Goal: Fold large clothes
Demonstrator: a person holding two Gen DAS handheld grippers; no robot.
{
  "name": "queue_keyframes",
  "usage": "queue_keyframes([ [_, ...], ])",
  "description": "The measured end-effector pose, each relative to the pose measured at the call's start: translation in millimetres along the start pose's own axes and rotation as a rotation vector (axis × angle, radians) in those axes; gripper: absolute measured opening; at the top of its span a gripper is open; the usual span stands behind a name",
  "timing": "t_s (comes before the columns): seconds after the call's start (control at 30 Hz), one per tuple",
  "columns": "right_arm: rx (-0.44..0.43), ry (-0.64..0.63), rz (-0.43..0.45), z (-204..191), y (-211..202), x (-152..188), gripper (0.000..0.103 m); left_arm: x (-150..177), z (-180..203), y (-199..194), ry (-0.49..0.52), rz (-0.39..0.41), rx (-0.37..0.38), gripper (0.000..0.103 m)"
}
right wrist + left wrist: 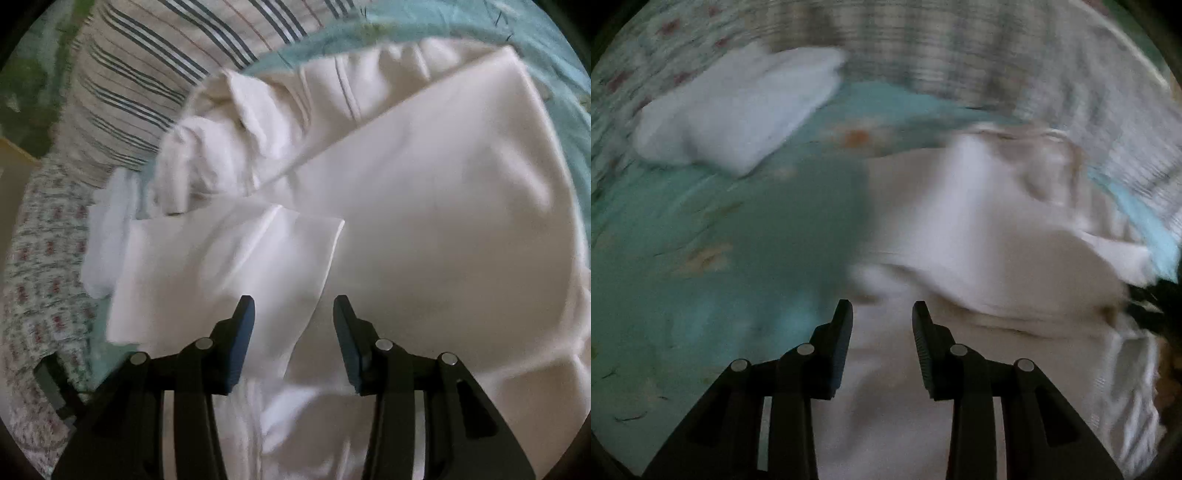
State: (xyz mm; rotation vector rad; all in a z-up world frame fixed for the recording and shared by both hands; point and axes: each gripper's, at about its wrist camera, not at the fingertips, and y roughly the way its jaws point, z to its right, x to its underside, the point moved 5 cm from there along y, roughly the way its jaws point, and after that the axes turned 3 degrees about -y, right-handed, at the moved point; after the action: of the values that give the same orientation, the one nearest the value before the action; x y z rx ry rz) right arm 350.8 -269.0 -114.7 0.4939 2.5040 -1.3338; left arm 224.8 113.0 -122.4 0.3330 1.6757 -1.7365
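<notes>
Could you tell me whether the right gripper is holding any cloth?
No, the right gripper hovers with jaws apart above the white garment.

the white garment [424, 221] is looking like smooth matt cloth, lying on a soft printed teal bedsheet [683, 229], while each hand-held gripper [293, 306] is showing matt black plastic with shiny metal pins.
</notes>
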Motion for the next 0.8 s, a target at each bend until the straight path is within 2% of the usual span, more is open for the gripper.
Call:
queue_keyframes([
  [0.1, -0.029, 0.011, -0.012, -6.5, 16.6, -0.3, 0.044, -0.8, -17.0, 20.3, -0.023, -0.050, -0.002, 0.034],
  [0.13, -0.019, 0.005, -0.010, -8.6, 19.6, -0.8, 0.037, -1.1, -15.2, 26.2, -0.019, -0.063, 0.005, 0.034],
  [0.17, -0.010, -0.004, -0.011, -10.2, 21.9, -1.7, 0.007, -1.2, -10.9, 31.8, -0.014, -0.070, 0.008, 0.034],
  [0.2, -0.031, -0.002, -0.010, -11.3, 20.6, -3.2, 0.002, -1.4, -9.4, 34.8, -0.008, -0.069, 0.006, 0.034],
  [0.27, -0.015, -0.012, 0.039, -13.2, 1.7, -11.5, 0.001, -4.6, -0.1, 35.4, 0.017, -0.056, -0.009, 0.034],
  [0.37, 0.078, -0.089, 0.204, -11.4, -62.7, -30.2, 0.001, -4.5, 2.6, 36.6, 0.026, -0.059, -0.020, 0.036],
  [0.43, 0.168, -0.115, 0.263, 1.0, -93.8, -38.1, 0.001, -2.0, 7.7, 37.8, 0.042, -0.056, -0.019, 0.038],
  [0.5, 0.173, -0.068, 0.255, 23.3, -101.4, -41.2, 0.001, -0.1, 9.4, 36.2, 0.054, -0.049, -0.022, 0.038],
  [0.6, 0.238, -0.007, 0.188, 58.8, -84.7, -33.1, 0.001, 2.9, 11.7, 36.5, 0.064, -0.052, -0.024, 0.039],
  [0.67, 0.266, -0.008, 0.155, 65.3, -72.5, -25.7, 0.001, 2.0, 14.8, 35.6, 0.081, -0.063, -0.024, 0.039],
  [0.7, 0.280, -0.019, 0.161, 64.2, -71.4, -23.5, 0.001, 3.0, 15.6, 34.5, 0.095, -0.065, -0.024, 0.039],
  [0.8, 0.281, -0.039, 0.252, 57.2, -89.0, -27.5, 0.001, 6.4, 15.9, 32.5, 0.129, -0.071, -0.025, 0.039],
])
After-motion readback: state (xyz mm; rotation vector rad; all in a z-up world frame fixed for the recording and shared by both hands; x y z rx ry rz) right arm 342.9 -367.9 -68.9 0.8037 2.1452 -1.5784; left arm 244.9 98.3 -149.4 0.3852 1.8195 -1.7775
